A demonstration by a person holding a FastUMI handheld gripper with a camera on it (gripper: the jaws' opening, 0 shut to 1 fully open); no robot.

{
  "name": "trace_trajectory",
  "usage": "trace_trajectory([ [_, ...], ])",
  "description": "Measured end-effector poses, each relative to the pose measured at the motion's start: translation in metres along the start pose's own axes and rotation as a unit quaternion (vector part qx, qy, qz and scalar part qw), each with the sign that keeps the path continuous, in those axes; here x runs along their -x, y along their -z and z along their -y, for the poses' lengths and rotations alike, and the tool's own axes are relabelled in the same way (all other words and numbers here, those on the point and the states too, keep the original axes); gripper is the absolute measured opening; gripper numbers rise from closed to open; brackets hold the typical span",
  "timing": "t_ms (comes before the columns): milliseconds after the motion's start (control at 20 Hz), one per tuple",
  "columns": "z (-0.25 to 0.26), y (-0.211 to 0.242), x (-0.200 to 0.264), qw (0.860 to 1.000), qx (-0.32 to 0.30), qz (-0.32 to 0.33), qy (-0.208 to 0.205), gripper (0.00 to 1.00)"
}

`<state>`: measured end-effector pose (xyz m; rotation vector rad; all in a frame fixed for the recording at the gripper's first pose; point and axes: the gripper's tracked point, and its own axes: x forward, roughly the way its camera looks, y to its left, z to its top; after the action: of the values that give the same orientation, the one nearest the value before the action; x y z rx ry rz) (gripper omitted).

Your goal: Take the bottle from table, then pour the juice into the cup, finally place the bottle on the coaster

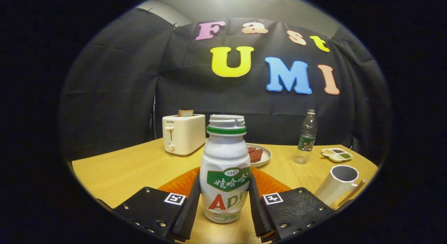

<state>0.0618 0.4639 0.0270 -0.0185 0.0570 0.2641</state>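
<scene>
Gripper view showed my gripper (225, 202) with its two fingers closed on the bottle (225, 170), one finger pressing on each side of its lower body. The bottle stood upright between them, white, with a green ring under the neck and no cap on its mouth; I could not tell how much juice was inside, because the wall of it was not transparent. Its bottom looked to be at the wooden table (122, 170), but I could not tell if it touched the surface or was a little above it. Just behind the bottle, partly hidden by it and by my fingers, lay an orange ribbed coaster (178, 184). To the right of my right finger stood a white cup (340, 183) with a handle, tilted in this view, and its inside looked empty as far as I could see it. Beyond the bottle was a plate (264, 156) holding some dark red pieces of food. Left of the plate stood a cream toaster (183, 134) with a slice of bread (185, 113) standing out of its slot. Farther right stood a clear plastic bottle (306, 137), upright and with its cap on, and near it a small divided dish (337, 155) with different seasonings in its compartments.
</scene>
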Motion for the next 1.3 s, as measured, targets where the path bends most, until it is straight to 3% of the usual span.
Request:
trace_trajectory([
  [250, 0.027, -0.024, 0.018, 0.994, -0.101, 0.002, 0.038, 0.66],
  [350, 0.034, -0.028, 0.020, 0.986, -0.160, 0.003, 0.036, 0.65],
  [600, 0.061, -0.031, 0.020, 0.946, -0.323, 0.025, 0.029, 0.65],
  [950, 0.076, -0.036, 0.010, 0.915, -0.401, 0.034, 0.030, 0.65],
  [1300, 0.076, -0.033, 0.001, 0.856, -0.516, 0.038, 0.024, 0.65],
])
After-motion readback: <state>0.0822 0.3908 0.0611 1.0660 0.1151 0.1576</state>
